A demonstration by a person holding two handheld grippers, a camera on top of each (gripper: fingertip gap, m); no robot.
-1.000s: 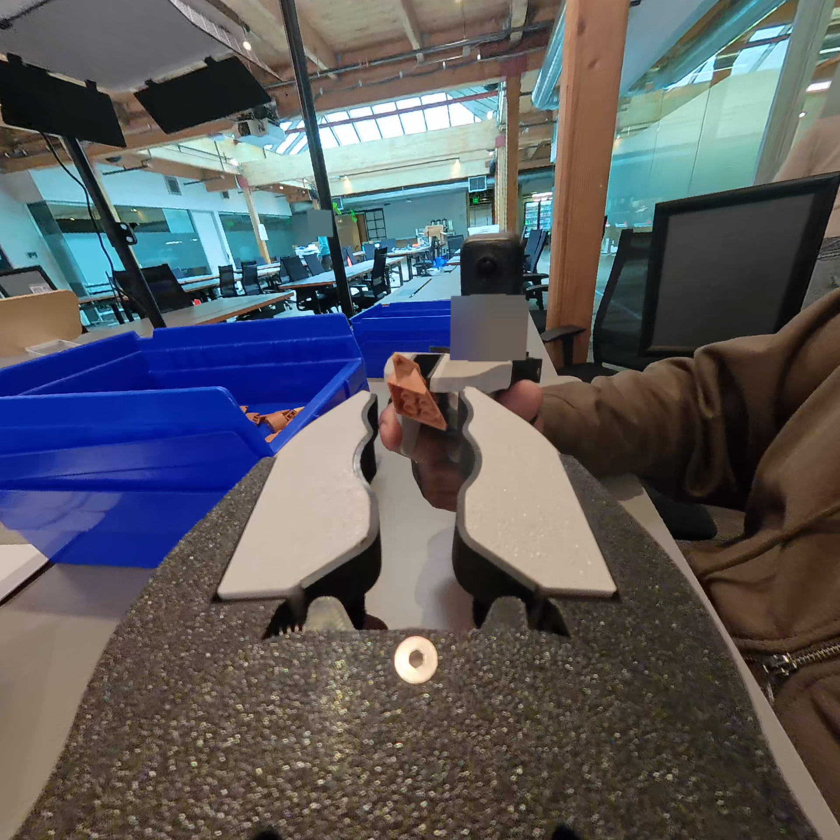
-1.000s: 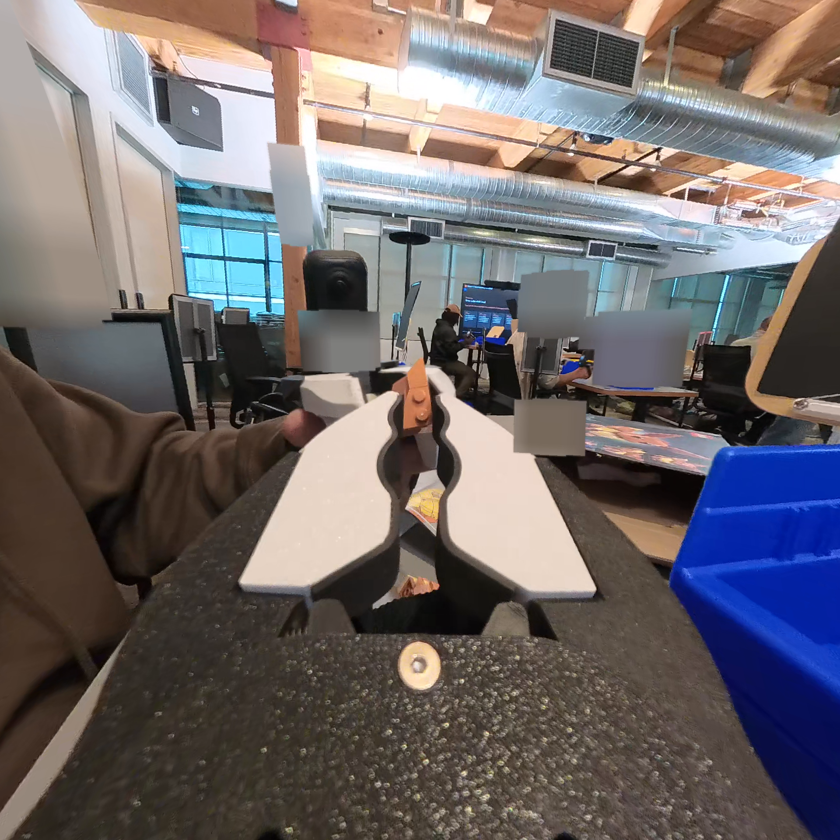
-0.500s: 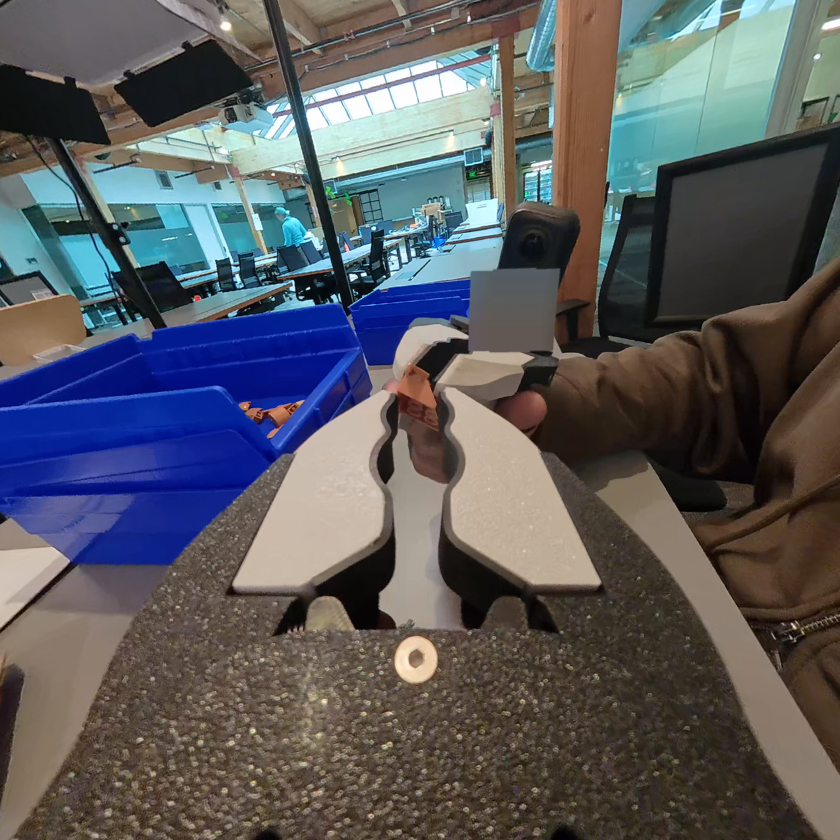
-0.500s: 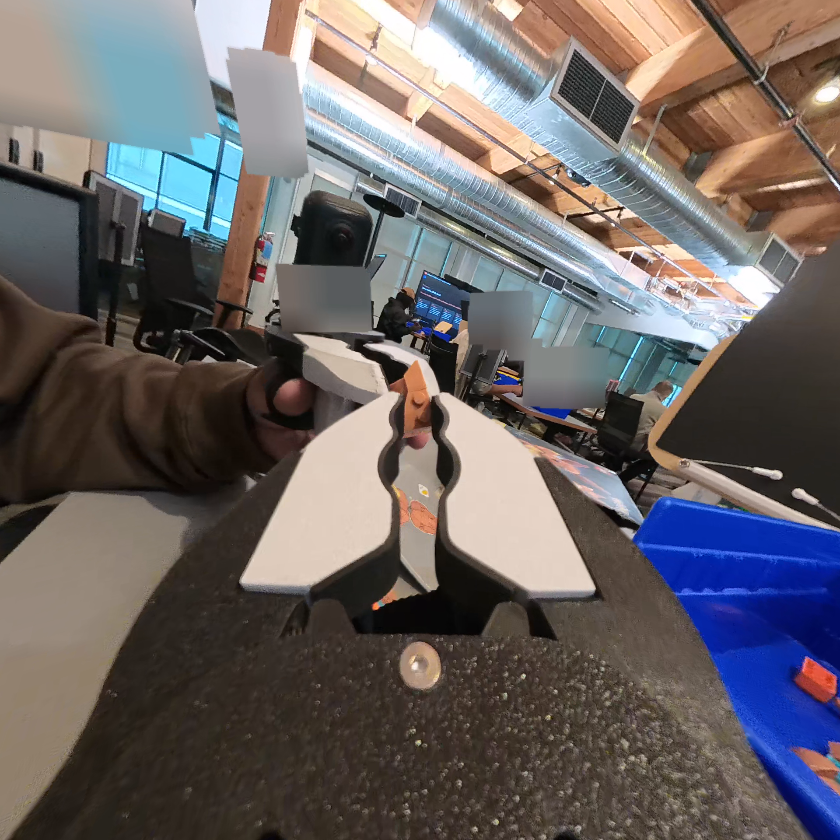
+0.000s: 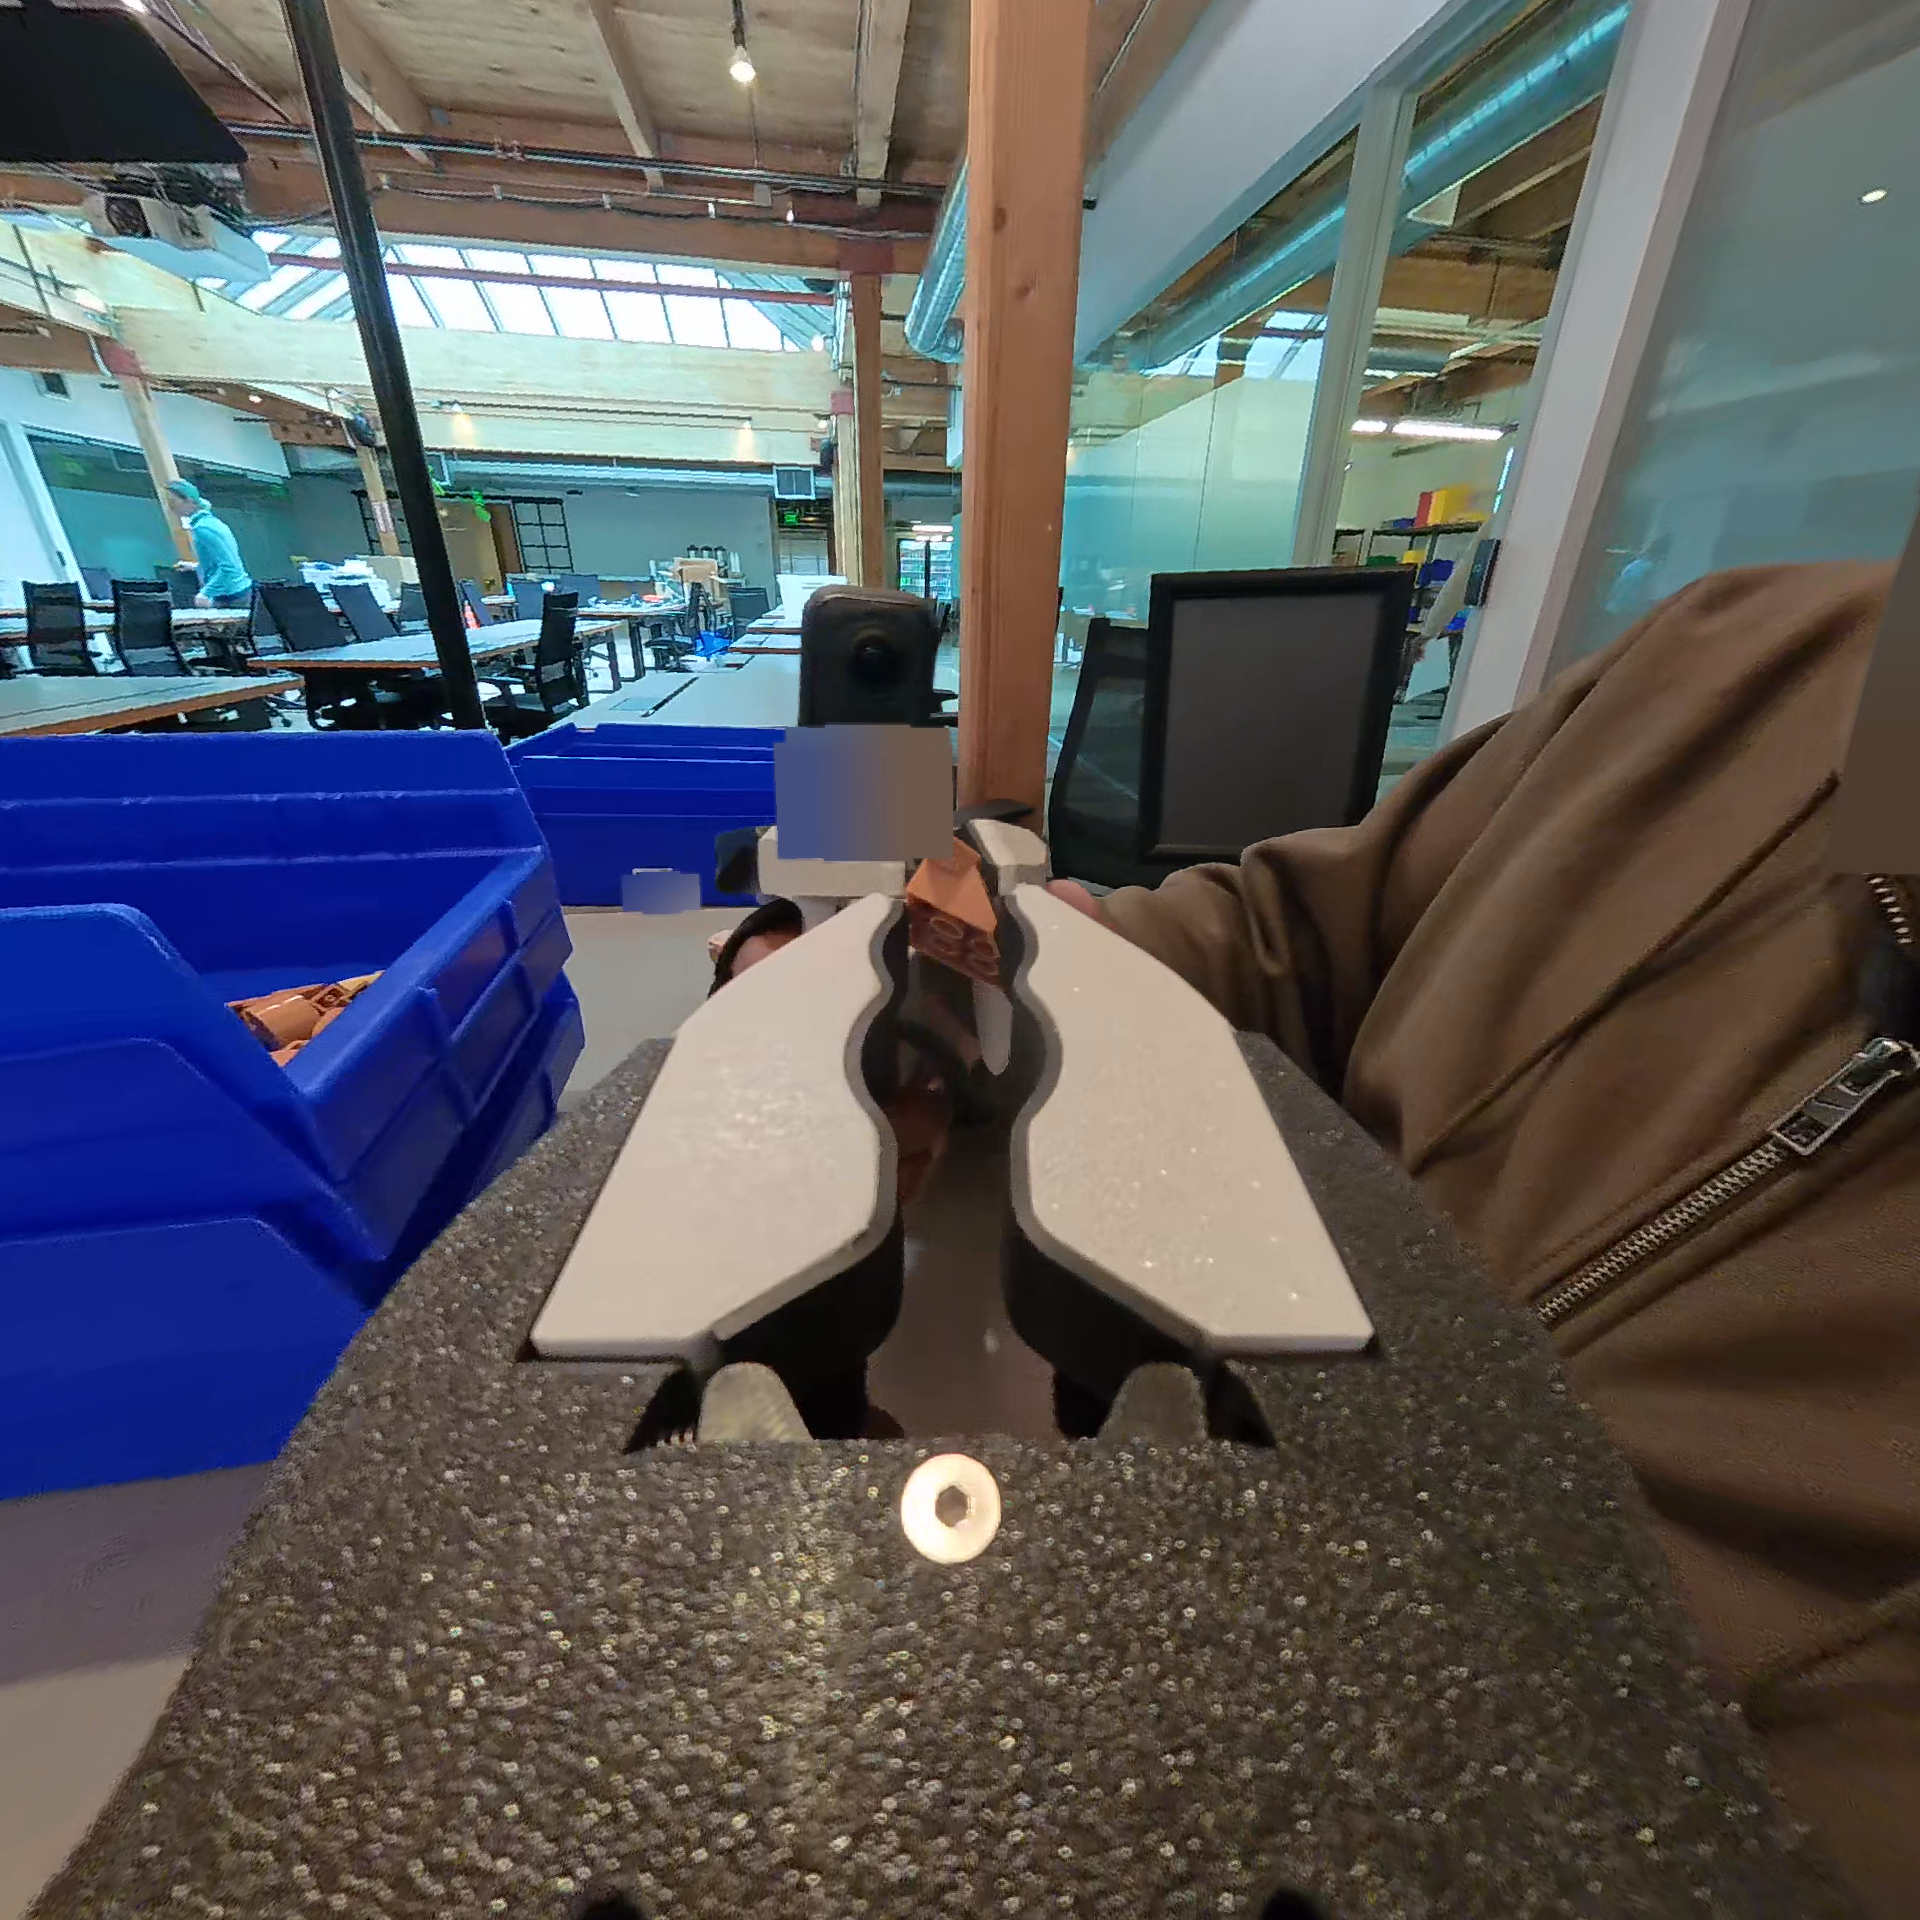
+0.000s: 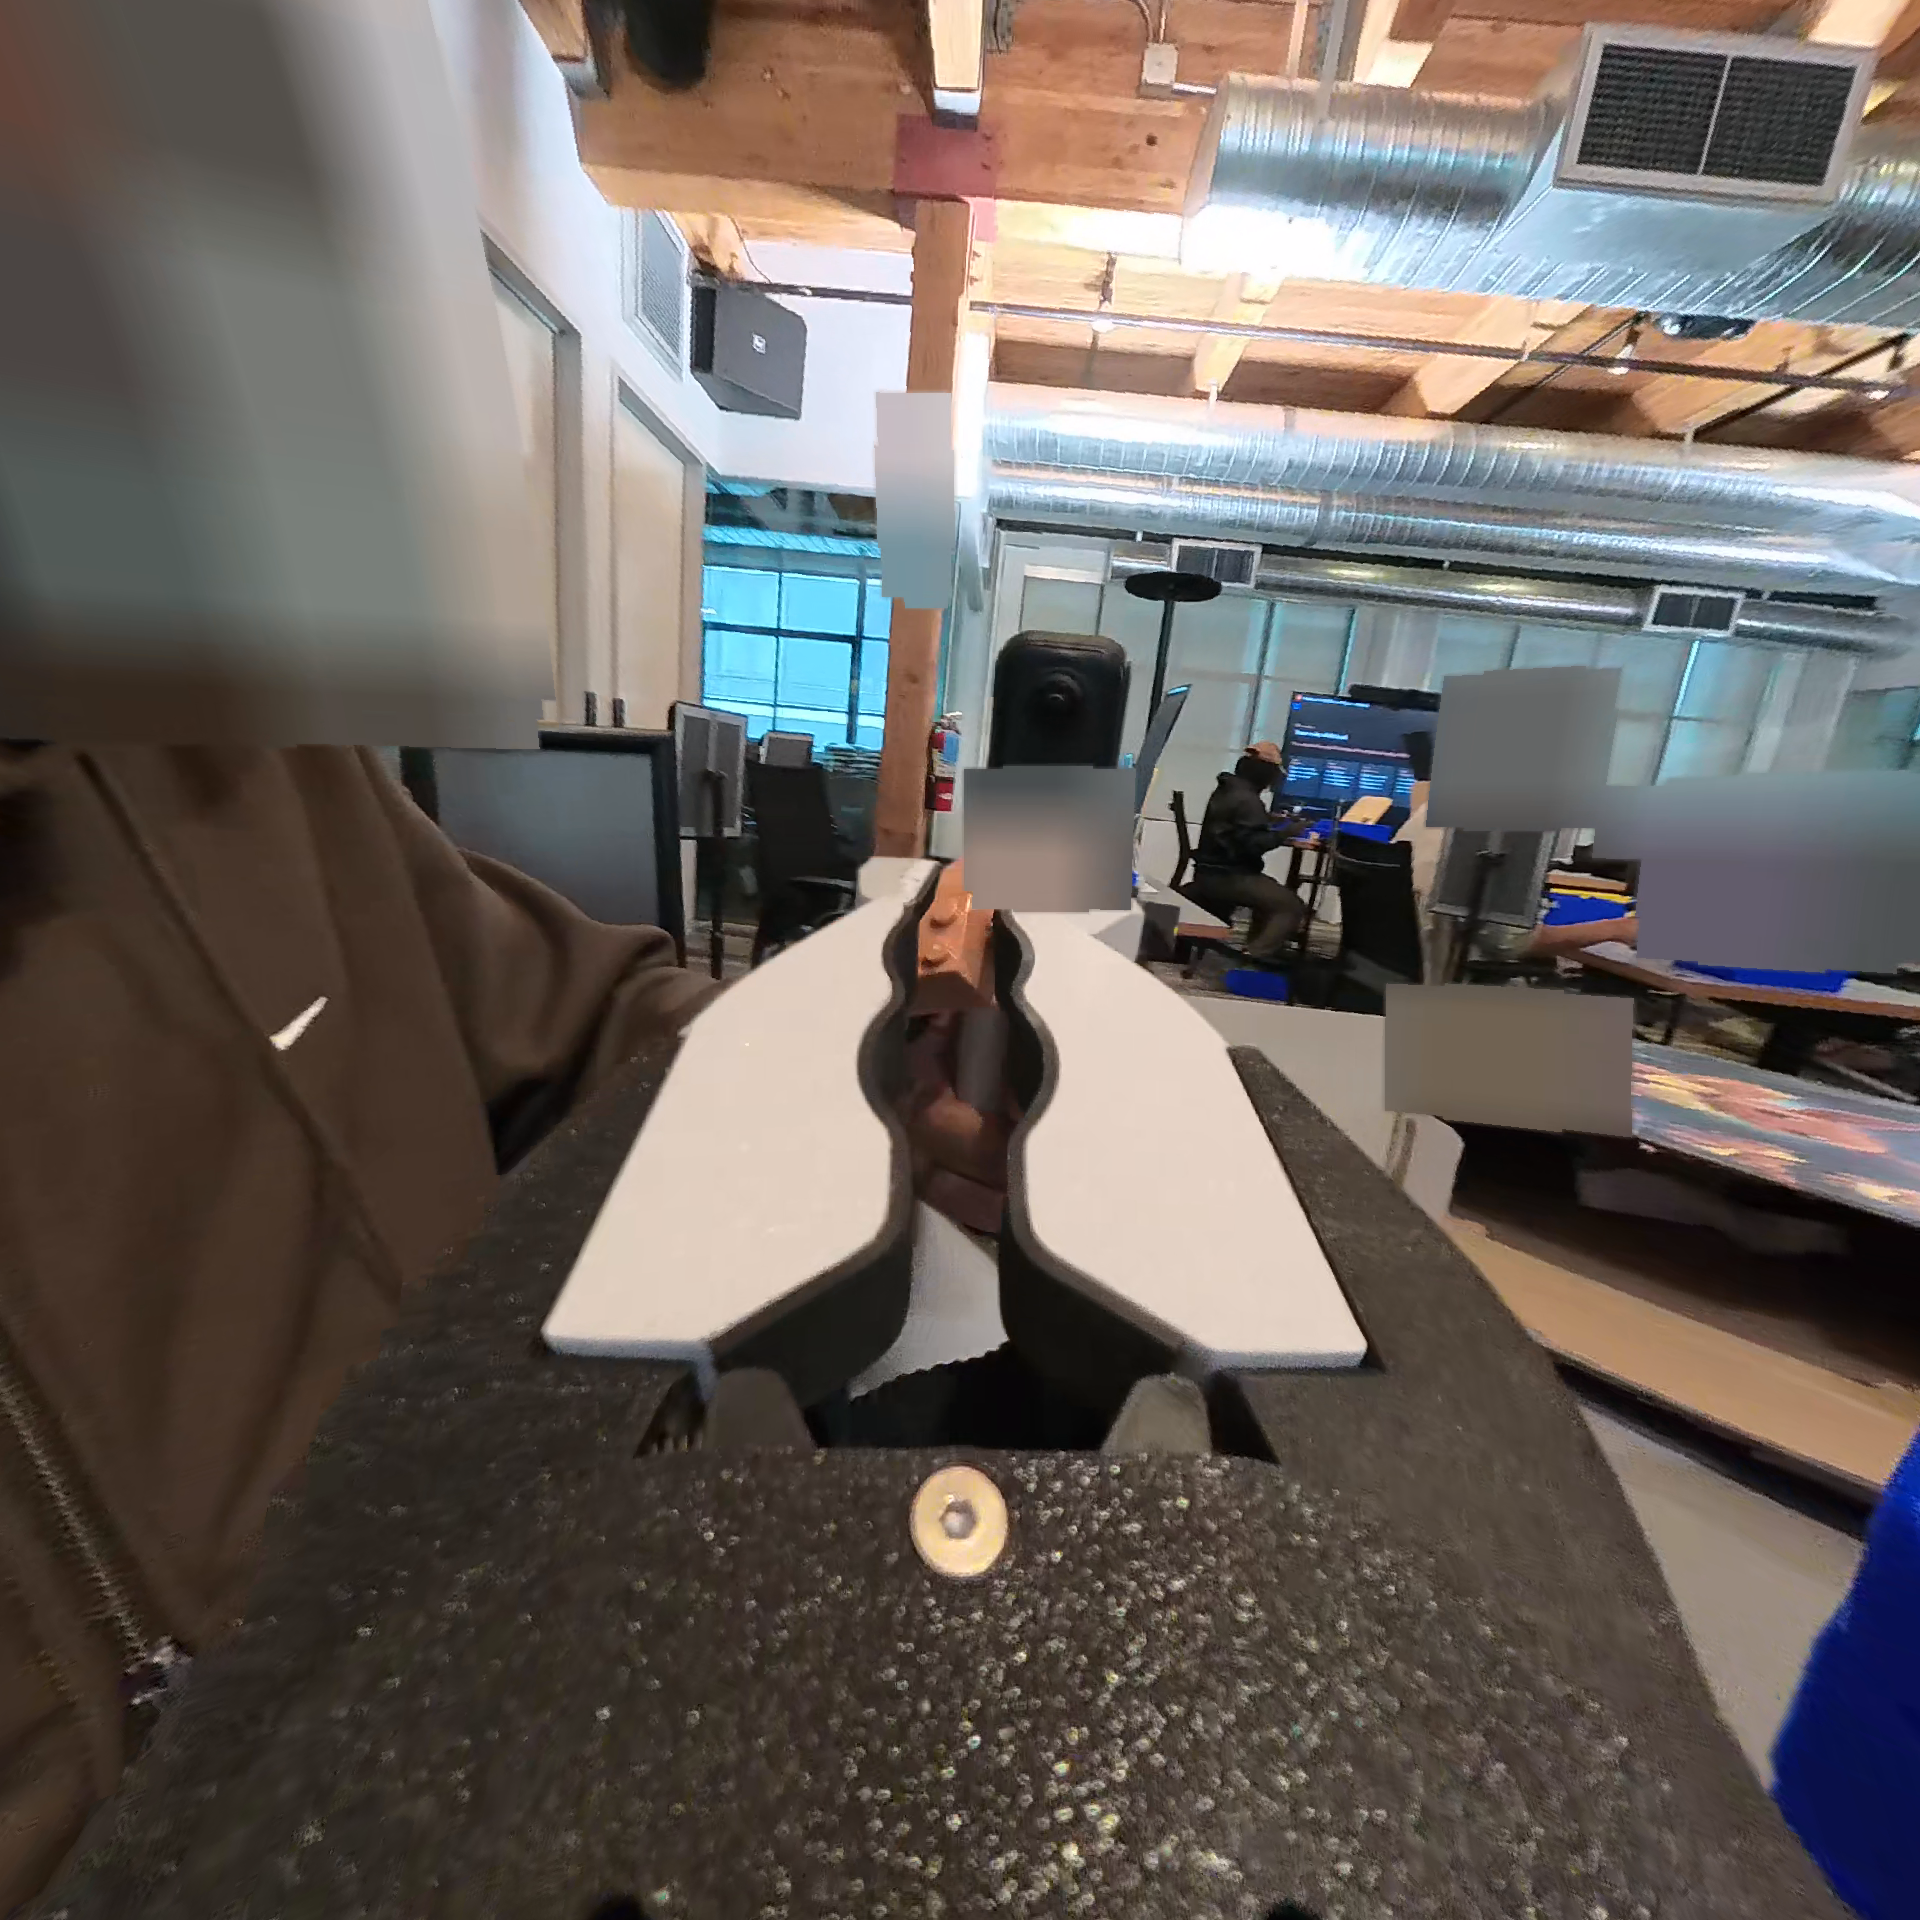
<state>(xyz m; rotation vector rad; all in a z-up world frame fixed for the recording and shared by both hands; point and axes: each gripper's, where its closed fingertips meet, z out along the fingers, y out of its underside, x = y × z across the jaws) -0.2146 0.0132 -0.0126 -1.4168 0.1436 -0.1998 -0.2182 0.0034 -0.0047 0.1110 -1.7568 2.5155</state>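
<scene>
A: Where does the brick [image 5: 951, 920] sit?
B: Between both tools, the left tool [image 5: 948, 925] and right tool [image 6: 948, 940] meeting tip to tip above the desk [image 5: 634, 966]
A: And the bins?
B: One bin [image 5: 312, 1039] lies left, loose bricks [image 5: 296, 1013] inside; another bin [image 5: 644, 800] stands behind it

The left tongs [image 5: 948, 925] and right tongs [image 6: 948, 925] face each other, tips meeting. Both are closed tight on one orange brick [image 5: 954, 916]. Brown sleeves [image 5: 1558, 935] reach behind them.
</scene>
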